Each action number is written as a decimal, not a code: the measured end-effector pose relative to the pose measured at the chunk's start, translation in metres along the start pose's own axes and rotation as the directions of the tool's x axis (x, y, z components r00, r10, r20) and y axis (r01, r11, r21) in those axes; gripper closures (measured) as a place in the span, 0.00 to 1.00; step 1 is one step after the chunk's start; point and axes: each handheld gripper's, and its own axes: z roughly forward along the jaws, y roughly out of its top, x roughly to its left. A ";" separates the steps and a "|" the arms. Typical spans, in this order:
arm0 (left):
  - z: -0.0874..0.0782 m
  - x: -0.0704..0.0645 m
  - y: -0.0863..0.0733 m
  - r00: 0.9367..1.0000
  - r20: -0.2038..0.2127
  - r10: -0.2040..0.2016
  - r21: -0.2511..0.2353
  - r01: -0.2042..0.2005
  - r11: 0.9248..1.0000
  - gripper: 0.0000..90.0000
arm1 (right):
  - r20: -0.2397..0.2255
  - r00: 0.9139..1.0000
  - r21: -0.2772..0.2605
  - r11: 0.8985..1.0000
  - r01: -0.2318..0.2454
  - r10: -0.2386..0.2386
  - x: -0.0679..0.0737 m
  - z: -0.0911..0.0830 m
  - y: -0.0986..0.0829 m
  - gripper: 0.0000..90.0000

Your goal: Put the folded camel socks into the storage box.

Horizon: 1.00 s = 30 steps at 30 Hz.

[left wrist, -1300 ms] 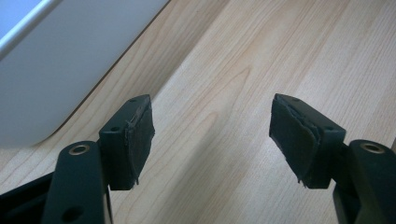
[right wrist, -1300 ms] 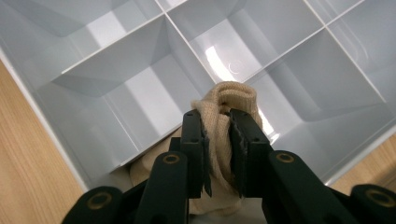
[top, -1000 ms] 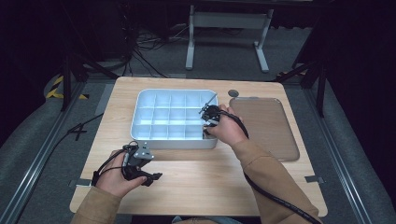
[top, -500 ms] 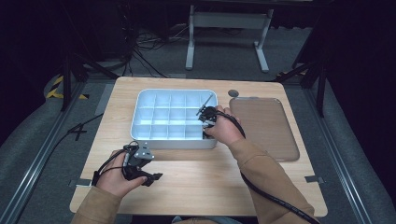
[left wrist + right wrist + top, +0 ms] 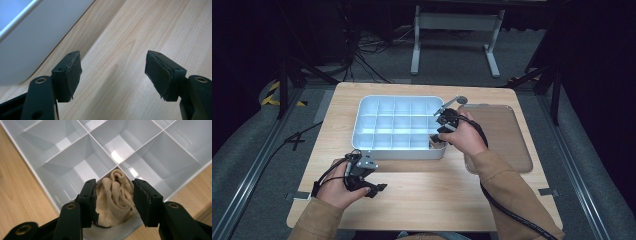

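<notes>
A white compartment tray (image 5: 362, 107) sits at the middle of the wooden table. A bunched beige cloth (image 5: 115, 195) lies in its near right corner compartment (image 5: 435, 141). My right gripper (image 5: 115, 197) points down into that compartment, and its jaws press the cloth from both sides. In the high view the right gripper (image 5: 439, 136) hangs over the tray's right edge. My left gripper (image 5: 379, 189) rests low over bare wood in front of the tray's near left corner. Its jaws stand wide apart with nothing between the left gripper's (image 5: 113, 75) pads.
A flat brown tray (image 5: 507, 135) lies right of the white tray, under the right forearm. A small grey disc (image 5: 461, 100) lies by the white tray's far right corner. The tray's white outer wall (image 5: 32, 42) is close by the left jaw. Cables trail off the table's left.
The right hand has shifted slightly farther along the tray's right side with the cloth in its jaws. The left hand and gripper have stayed put.
</notes>
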 end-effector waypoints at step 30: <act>-0.006 0.011 0.012 0.999 -0.017 -0.042 -0.034 0.042 0.999 0.34 | -0.021 0.992 -0.356 0.928 0.112 -0.128 0.012 -0.091 -0.071 0.41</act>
